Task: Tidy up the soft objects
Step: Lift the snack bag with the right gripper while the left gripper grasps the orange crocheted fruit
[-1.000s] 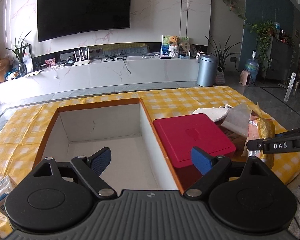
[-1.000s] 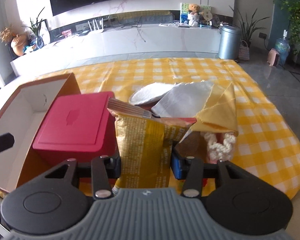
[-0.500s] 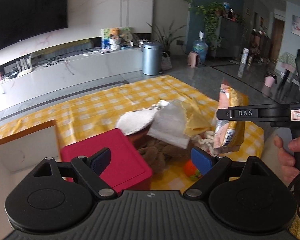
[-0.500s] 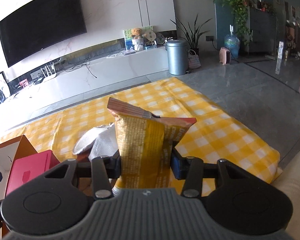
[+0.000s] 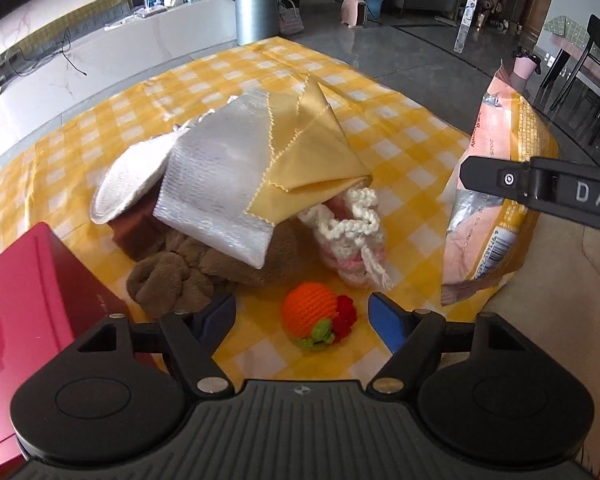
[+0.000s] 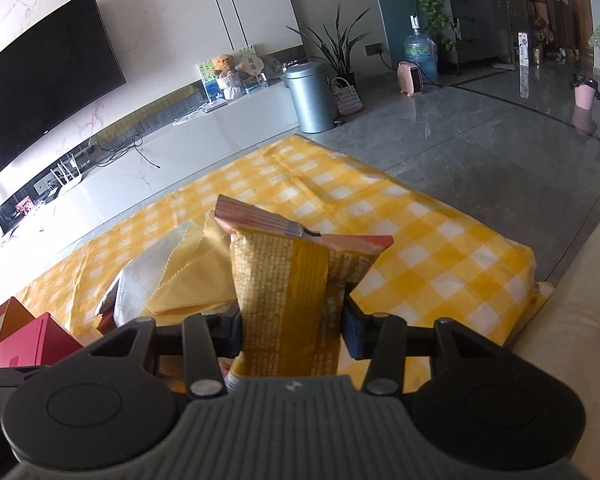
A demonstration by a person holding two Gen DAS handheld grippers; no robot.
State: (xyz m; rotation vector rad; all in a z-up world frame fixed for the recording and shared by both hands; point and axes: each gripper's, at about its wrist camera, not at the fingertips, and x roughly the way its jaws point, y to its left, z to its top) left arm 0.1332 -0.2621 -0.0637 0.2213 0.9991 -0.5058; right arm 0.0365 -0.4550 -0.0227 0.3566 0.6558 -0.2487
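Pinching a yellow snack bag (image 6: 288, 300) mid-body, the right gripper (image 6: 292, 336) has its jaws clamped on it, held up off the tabletop (image 5: 400, 128). The left gripper (image 5: 302, 320) has jaws spread wide with nothing in them, hovering just short of a little orange crochet ball (image 5: 310, 314). Behind that sits a heap: brown plush (image 5: 172, 280), a white-and-yellow cloth (image 5: 260, 176), a knitted piece (image 5: 352, 224).

Risk imo: the puffy bag could slide out of that squeeze. The red box (image 5: 32, 312) crowds the left; the tabletop's right edge is close, so there's little room there.
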